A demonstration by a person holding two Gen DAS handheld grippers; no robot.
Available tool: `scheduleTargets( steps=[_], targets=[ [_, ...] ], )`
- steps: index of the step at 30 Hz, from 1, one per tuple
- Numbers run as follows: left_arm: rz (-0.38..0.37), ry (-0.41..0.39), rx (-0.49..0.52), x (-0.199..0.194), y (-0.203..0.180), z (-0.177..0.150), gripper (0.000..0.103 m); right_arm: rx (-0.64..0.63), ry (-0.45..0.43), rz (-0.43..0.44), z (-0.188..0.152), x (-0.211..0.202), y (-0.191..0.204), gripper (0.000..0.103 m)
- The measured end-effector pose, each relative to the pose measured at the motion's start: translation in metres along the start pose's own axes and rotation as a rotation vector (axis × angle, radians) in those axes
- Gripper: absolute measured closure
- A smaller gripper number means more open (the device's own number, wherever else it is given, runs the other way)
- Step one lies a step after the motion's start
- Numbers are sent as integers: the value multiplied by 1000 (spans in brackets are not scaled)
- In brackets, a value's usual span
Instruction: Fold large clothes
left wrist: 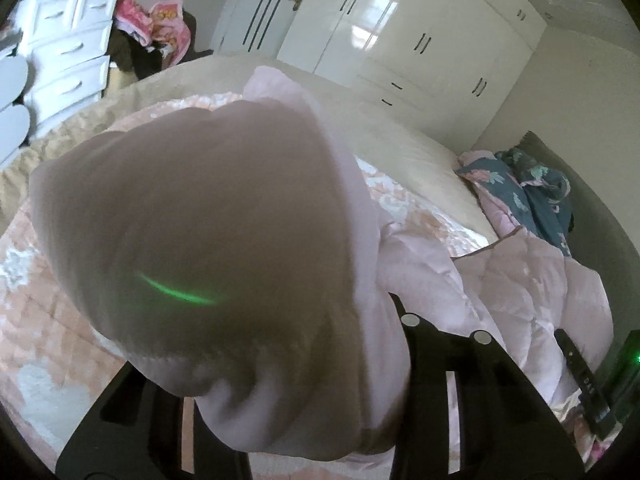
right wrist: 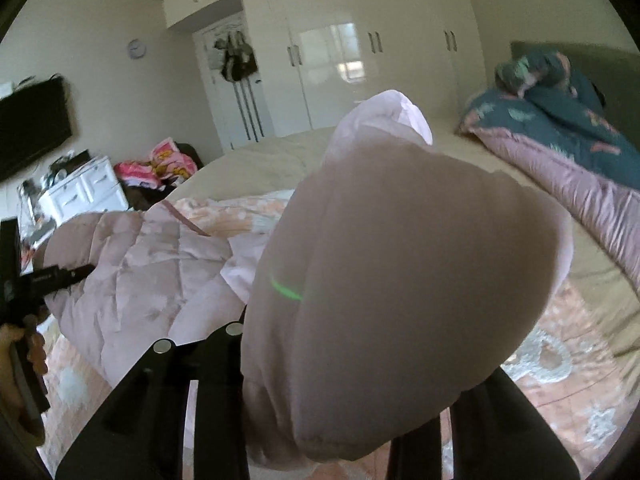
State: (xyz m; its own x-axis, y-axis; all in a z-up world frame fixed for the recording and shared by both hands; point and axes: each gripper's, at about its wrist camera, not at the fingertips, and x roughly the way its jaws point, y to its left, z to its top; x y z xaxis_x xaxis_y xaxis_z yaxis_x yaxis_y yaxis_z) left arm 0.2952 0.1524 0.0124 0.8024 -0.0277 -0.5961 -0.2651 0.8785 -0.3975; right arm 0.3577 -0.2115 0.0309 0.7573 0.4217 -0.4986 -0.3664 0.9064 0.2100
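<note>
Before the left camera, the left gripper (left wrist: 304, 400) clenched a bunched fold of the pale pink coat (left wrist: 208, 240), raised off the bed (left wrist: 400, 148), probably to spread it for folding; the rest trailed right across the peach quilt (left wrist: 40, 320); before the right camera, the right gripper (right wrist: 340, 420) likewise pinched another bunch, the body sagging left.

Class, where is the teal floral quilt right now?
The teal floral quilt lies bunched at the far right of both wrist views, on the bed against the green headboard, beyond the pale pink jacket.
</note>
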Motion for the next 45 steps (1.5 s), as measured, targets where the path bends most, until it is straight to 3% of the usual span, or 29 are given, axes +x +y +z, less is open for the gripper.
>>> scheduleTargets(
  steps=[19,45],
  targets=[
    [16,14,48,-75,18,-53,75,-58,7,-8,-53,-82,36,72],
    [42,8,121,-104,39,-113,74,-64,29,-57,-108,-115,44,72]
  ],
)
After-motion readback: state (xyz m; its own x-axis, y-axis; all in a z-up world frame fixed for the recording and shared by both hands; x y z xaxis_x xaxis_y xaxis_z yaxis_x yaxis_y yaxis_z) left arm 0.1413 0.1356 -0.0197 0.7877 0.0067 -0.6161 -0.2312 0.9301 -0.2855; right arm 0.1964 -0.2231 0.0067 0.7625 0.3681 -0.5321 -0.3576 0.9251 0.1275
